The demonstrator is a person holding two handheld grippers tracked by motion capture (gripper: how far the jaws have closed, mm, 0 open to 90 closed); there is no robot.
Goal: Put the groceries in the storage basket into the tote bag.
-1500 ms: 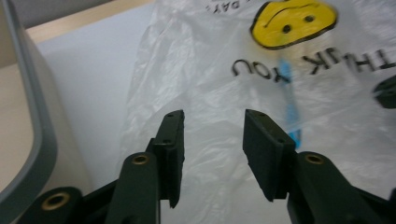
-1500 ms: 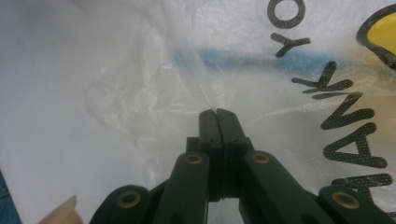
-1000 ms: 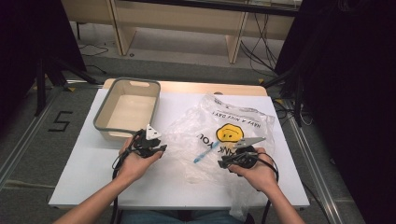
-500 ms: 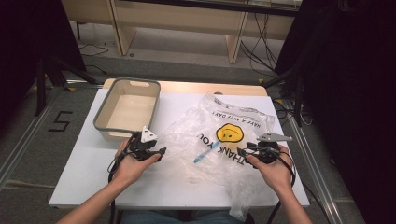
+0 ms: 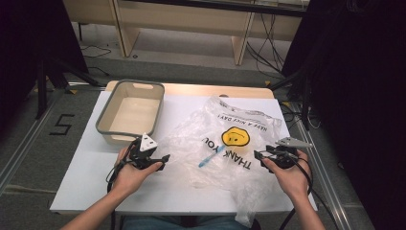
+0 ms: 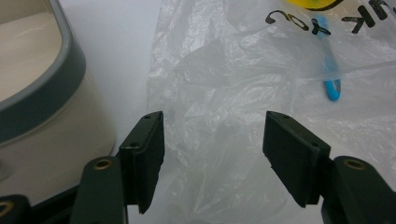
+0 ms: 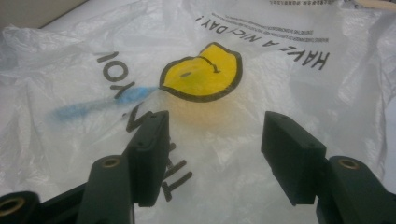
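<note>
Plastic bag [image 5: 225, 143] lies flat on table [image 5: 86, 167], blue item [image 5: 208, 156], probably a toothbrush, inside. Left tongs [image 5: 163, 158] and right tongs [image 5: 258, 155] just opened wide, empty. Regrip opposite edges evenly; lift gently to avoid tearing.

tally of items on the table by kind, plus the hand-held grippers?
Plastic bag: 1
Blue item inside the bag: 1
Bin with grey rim: 1
Hand-held grippers: 2, left and right, both open, jaws just been opening, with the bag lying loose under them
Total: 5
</note>
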